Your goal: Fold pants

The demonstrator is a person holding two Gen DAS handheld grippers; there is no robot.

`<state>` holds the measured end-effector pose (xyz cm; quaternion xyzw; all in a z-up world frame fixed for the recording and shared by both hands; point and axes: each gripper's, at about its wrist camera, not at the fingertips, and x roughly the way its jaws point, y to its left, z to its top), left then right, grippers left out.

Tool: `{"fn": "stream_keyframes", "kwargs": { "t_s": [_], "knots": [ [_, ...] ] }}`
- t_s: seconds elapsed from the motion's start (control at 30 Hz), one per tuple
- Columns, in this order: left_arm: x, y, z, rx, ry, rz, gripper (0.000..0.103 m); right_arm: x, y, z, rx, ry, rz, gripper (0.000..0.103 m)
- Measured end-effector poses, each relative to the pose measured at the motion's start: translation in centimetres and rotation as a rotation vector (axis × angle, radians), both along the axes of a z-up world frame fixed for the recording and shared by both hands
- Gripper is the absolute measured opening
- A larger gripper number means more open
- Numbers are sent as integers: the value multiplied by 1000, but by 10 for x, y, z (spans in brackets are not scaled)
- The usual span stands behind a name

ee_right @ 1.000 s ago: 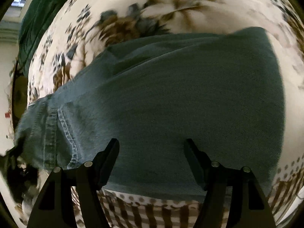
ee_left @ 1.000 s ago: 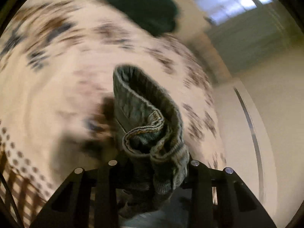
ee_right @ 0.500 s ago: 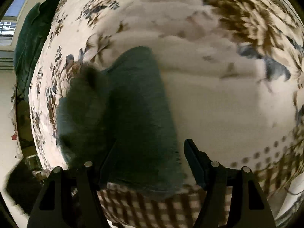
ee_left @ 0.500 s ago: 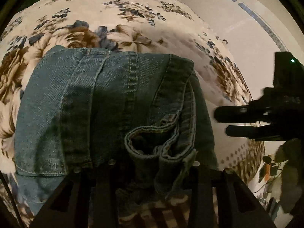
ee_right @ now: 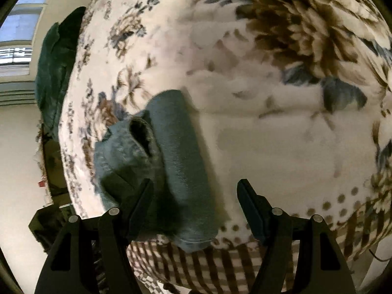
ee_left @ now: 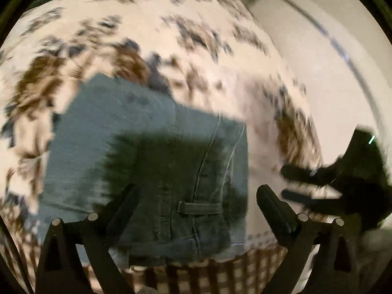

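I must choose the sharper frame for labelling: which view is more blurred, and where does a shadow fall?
Left wrist view: strong motion blur over the floral bedspread, and a dark shadow lies on the folded jeans. Right wrist view: sharper, only mild blur; the jeans' open hem is readable.

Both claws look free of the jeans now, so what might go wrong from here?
1. The folded jeans lie near the bed's edge, over the checked border; a nudge may slide them off.
2. The top layer gapes at an open hem, so the fold could spring apart.
3. The left claw is opening just above the jeans, and the right claw hangs open nearby; either could snag the denim.
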<state>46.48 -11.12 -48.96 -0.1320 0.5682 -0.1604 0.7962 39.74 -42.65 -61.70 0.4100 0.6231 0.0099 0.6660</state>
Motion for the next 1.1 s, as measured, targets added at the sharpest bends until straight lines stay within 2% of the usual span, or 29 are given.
{"fn": "stream_keyframes", "kwargs": {
  "t_s": [0.07, 0.17, 0.27, 0.37, 0.43, 0.5, 0.57, 0.67, 0.7, 0.77, 0.83, 0.93, 1.03, 1.07, 1.1],
  "knots": [
    [-3, 16, 19, 22, -19, 79, 101, 6, 3, 3, 60, -22, 18, 73],
    [-7, 45, 41, 96, -29, 182, 102, 19, 18, 2, 126, -38, 70, 73],
    [-8, 80, 49, 152, -31, 269, 102, 32, 39, -9, 156, -42, 125, 73],
    [-3, 109, 40, 208, -4, 313, 102, 48, 56, -28, 129, -44, 177, 73],
    [0, 127, 32, 239, 7, 343, 102, 58, 67, -46, 162, -35, 202, 73],
    [3, 135, 23, 265, 24, 352, 102, 67, 81, -61, 104, -18, 252, 74],
    [4, 139, 16, 283, 37, 357, 102, 71, 90, -70, 94, -24, 275, 76],
    [6, 139, 10, 274, 61, 366, 102, 71, 97, -66, 116, -72, 285, 75],
    [6, 139, 10, 268, 65, 367, 102, 70, 99, -62, 167, -106, 279, 61],
    [5, 136, 7, 271, 74, 362, 102, 67, 101, -53, 186, -143, 268, 54],
    [4, 131, 4, 270, 79, 348, 102, 65, 105, -53, 216, -168, 263, 54],
    [4, 123, -2, 279, 108, 317, 102, 70, 117, -75, 180, -91, 287, 54],
    [4, 116, -5, 306, 123, 287, 102, 75, 127, -70, 111, -95, 305, 49],
    [5, 114, -5, 313, 122, 277, 102, 75, 130, -63, 69, -110, 317, 37],
    [5, 111, -5, 318, 120, 266, 102, 74, 132, -57, 40, -129, 320, 33]
  ]
}}
